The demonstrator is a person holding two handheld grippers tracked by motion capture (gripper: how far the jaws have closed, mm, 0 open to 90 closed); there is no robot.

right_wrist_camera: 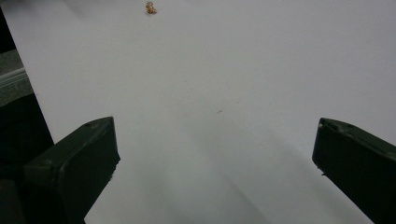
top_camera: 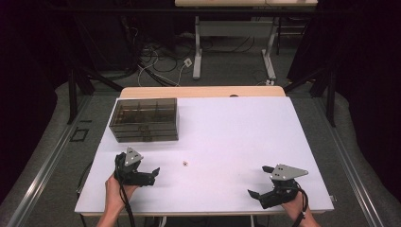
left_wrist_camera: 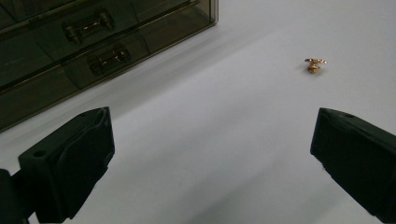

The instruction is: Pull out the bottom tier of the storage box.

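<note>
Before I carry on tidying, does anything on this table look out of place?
Yes: a tiny gold-coloured metal piece lies loose on the white table, apart from the smoked drawer box, whose drawers look shut. It sits nearer the open left gripper than the open right gripper. Nothing looks spilled or damaged.

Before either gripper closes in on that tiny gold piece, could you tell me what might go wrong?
1. The gold trinket is tiny and lies flat on the white table; wide jaws may nudge it away rather than pinch it.
2. The left gripper sits close to the smoked drawer box; a careless swing could bump it.
3. The right gripper is farther away, so its approach is harder to judge.
</note>
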